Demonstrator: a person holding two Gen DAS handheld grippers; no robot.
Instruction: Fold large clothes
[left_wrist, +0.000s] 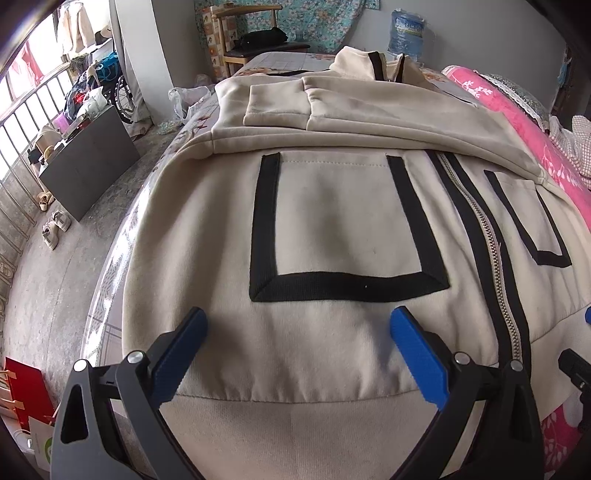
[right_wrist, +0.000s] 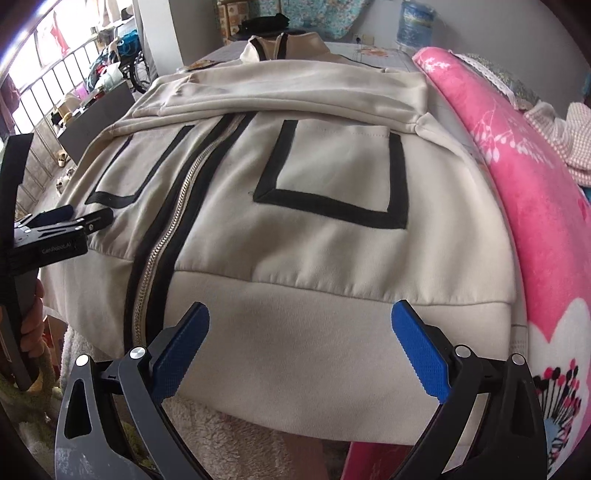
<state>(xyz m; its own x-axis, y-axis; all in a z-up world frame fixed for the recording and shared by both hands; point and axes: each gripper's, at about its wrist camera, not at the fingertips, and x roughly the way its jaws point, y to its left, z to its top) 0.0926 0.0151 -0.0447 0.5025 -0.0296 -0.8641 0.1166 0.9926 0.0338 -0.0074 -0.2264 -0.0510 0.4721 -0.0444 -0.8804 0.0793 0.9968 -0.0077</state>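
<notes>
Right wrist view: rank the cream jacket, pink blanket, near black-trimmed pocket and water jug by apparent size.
1. cream jacket
2. pink blanket
3. black-trimmed pocket
4. water jug, though it stands farthest away, so it only looks smallest.

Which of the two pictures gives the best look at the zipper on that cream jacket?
The right wrist view. There the zipper runs unbroken from the hem band up under the folded sleeves, and reappears at the collar. In the left wrist view the zipper sits off toward the right edge, strongly curved by the lens, its lower end hidden behind the gripper frame.
</notes>
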